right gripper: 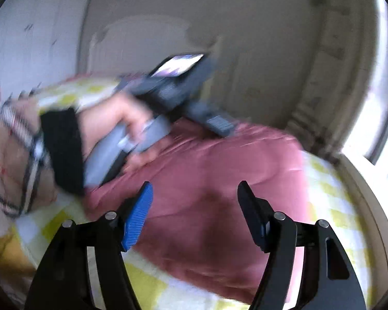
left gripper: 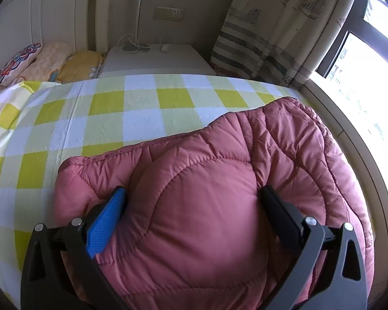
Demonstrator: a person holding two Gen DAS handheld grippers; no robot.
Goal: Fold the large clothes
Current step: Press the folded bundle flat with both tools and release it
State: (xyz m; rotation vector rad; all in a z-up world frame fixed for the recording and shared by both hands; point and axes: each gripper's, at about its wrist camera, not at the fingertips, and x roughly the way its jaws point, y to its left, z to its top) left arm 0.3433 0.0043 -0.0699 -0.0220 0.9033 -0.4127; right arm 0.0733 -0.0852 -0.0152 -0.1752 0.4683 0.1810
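The pink quilted coat (left gripper: 219,180) lies bunched on the checked bed (left gripper: 103,118), toward the window side. The left gripper (left gripper: 191,199) has its fingers spread wide around a puffed fold, pressed into it but not clamped. The right gripper (right gripper: 195,196) hovers above the coat, fingers apart and empty; that view is blurred. I'd judge a fold is being started: next, pinch an edge. Plenty of open bed lies toward the pillows (left gripper: 38,62).

One pink quilted jacket (left gripper: 207,180), three pillows (left gripper: 49,62)
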